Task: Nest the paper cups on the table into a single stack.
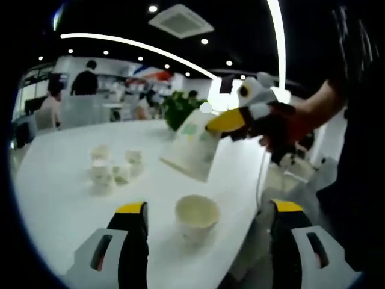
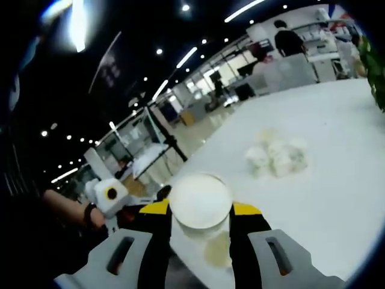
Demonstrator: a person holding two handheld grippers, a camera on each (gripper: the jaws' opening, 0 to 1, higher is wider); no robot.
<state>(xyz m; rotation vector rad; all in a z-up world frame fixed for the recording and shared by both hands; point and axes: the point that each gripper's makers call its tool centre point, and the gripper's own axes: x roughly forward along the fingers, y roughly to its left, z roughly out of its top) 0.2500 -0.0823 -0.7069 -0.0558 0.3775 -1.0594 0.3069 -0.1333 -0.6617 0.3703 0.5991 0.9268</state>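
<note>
A lone white paper cup stands open-side up on the white table, between the wide-open jaws of my left gripper, which touch nothing. Several more paper cups cluster farther back on the left. My right gripper, held in a person's hand, hovers above the table beyond the lone cup. In the right gripper view my right gripper is shut on a white paper cup, held over the lone cup below. The cup cluster sits farther out on the table.
A pale, blurred box-like object lies on the table under the right gripper, with a green plant behind it. The table edge runs close on the right. People stand in the far background. My left gripper shows at the left.
</note>
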